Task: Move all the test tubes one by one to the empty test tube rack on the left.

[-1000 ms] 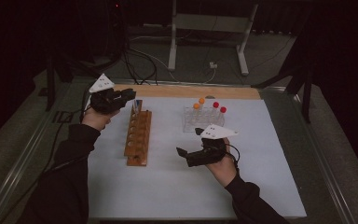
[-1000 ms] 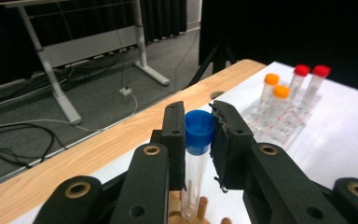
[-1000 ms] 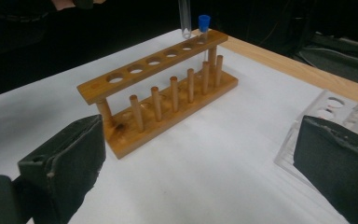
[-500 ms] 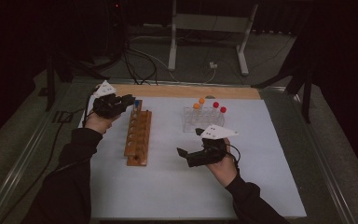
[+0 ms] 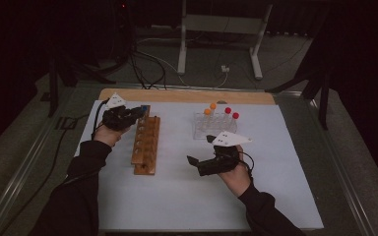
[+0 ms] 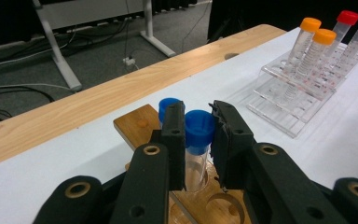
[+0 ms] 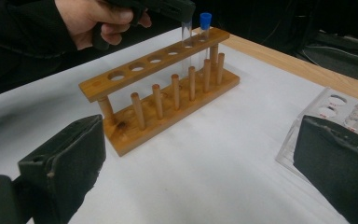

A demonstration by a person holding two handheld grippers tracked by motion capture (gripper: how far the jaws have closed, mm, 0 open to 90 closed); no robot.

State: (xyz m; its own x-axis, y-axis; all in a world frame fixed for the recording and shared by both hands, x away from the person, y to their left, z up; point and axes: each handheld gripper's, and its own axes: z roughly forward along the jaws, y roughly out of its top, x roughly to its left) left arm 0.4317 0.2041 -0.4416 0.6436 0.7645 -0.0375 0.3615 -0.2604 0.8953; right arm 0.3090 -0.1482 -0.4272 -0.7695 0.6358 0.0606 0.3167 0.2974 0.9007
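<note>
left gripper clamps blue-capped tube in wooden rack; right gripper gapes wide, empty.

left gripper lowered to wooden rack (far end), blue-capped tube between jaws

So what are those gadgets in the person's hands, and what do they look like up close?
Each hand holds a black two-jaw gripper: the left gripper and the right gripper. The jaws are chunky black blocks on arms with metal-ringed holes. A pale three-cornered plate sits on top of each, and a dark cable trails off. The person wears dark long sleeves.
</note>
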